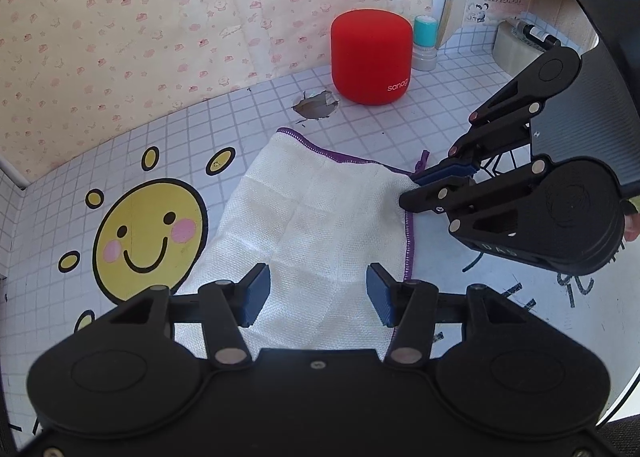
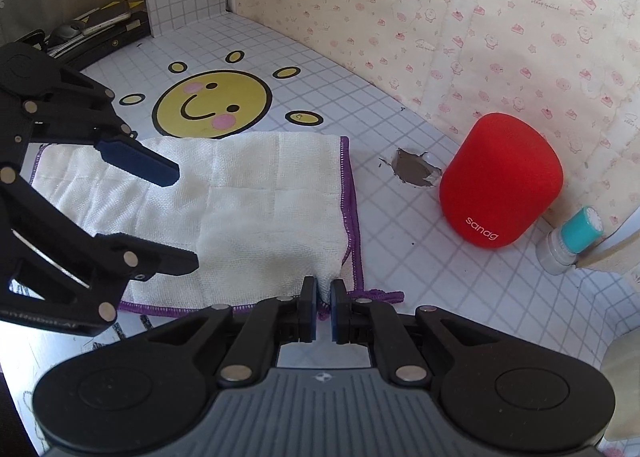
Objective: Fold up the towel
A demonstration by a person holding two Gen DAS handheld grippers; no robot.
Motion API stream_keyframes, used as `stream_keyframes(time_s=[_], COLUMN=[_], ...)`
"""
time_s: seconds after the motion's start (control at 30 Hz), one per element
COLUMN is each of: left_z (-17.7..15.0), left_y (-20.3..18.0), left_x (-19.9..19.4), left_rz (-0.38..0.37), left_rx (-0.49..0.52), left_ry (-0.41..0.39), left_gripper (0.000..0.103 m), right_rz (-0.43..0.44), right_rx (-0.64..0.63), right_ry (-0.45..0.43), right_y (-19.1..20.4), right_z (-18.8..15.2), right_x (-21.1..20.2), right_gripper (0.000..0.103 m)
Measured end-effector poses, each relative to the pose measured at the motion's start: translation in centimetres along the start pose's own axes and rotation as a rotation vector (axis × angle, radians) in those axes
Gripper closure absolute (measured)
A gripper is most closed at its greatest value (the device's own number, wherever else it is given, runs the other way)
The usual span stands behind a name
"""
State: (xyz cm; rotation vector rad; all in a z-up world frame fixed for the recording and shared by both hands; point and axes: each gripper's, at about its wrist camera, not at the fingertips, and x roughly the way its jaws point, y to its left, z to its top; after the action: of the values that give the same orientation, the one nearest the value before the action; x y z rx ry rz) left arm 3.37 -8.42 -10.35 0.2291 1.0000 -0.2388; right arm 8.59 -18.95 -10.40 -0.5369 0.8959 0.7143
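Observation:
A white towel (image 1: 312, 209) with purple stitched edging lies folded on the tiled tabletop, also in the right wrist view (image 2: 248, 209). My right gripper (image 2: 324, 307) is shut on the towel's near corner, where the cloth bunches up between the blue pads. The left wrist view shows it from the side (image 1: 416, 187), pinching the towel's right edge. My left gripper (image 1: 318, 293) stands open over the towel's near end with nothing pinched. From the right wrist view its spread fingers (image 2: 182, 217) hover above the towel's left part.
A red cylindrical speaker (image 1: 370, 57) (image 2: 500, 185) stands behind the towel, with a teal-capped bottle (image 1: 424, 43) (image 2: 572, 241) beside it. A torn hole (image 1: 316, 105) in the table covering lies between them. A sun sticker (image 1: 148, 233) and patterned wall border the left.

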Motion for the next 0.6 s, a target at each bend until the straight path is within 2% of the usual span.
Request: stream_keyframes(time_s=[0.37, 0.47, 0.57, 0.6], left_z=[0.1, 0.3, 0.2, 0.1], left_y=[-0.4, 0.0, 0.1, 0.2], left_x=[1.5, 1.6, 1.8, 1.8], left_rz=[0.017, 0.006, 0.034, 0.038], left_rx=[-0.009, -0.046, -0.069, -0.075], left_ry=[0.049, 0.063, 0.067, 0.068], left_gripper=[0.047, 0.045, 0.033, 0.033], right_rz=[0.019, 0.052, 0.082, 0.078], right_rx=[-0.071, -0.046, -0.008, 0.012], right_ry=[-0.043, -0.025, -0.026, -0.013], right_y=[0.1, -0.6, -1.5, -1.9], right_z=[0.9, 0.9, 0.9, 1.0], right_x=[0.0, 1.1, 1.2, 1.2], right_gripper=[0.097, 0.092, 0.086, 0.075])
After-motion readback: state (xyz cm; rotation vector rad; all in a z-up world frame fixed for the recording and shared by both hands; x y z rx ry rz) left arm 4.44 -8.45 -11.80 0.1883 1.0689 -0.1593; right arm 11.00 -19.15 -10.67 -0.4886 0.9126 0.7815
